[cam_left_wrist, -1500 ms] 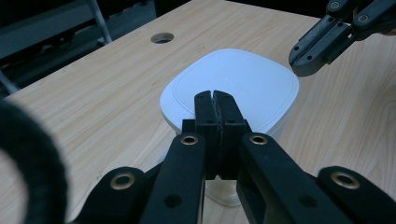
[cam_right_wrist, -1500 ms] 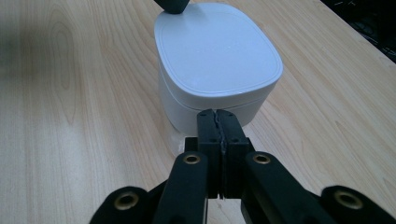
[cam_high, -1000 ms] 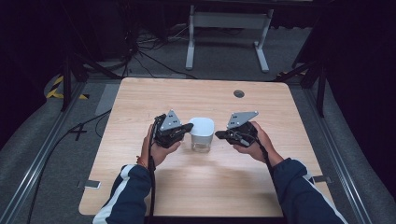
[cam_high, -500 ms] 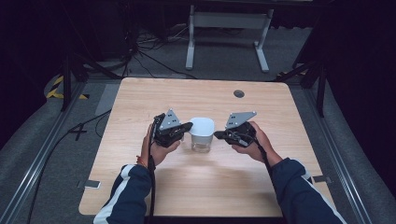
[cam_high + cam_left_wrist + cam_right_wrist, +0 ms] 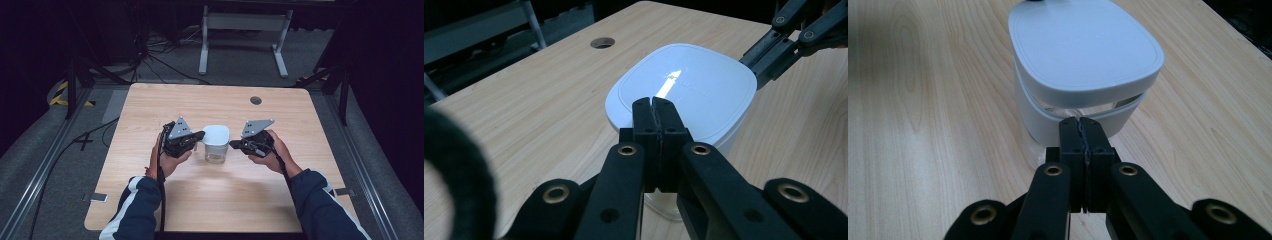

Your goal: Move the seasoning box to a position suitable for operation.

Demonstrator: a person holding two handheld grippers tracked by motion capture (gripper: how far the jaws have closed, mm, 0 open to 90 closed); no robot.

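Observation:
A small clear container (image 5: 216, 152) with a white rounded lid (image 5: 216, 135) stands in the middle of the wooden table (image 5: 150, 110). My left gripper (image 5: 201, 135) is at its left, shut, with nothing between the jaws. In the left gripper view its tips (image 5: 655, 101) lie at the near edge of the lid (image 5: 689, 85). My right gripper (image 5: 233, 144) is at the container's right, also shut and holding nothing. In the right gripper view its tips (image 5: 1081, 121) meet the white collar (image 5: 1035, 117) just under the lid (image 5: 1083, 45).
A round cable hole (image 5: 256, 100) lies in the table behind the container. A small flat tag (image 5: 97, 197) sits at the table's front left edge. On the floor beyond are a metal stand (image 5: 243, 30) and cables (image 5: 95, 135).

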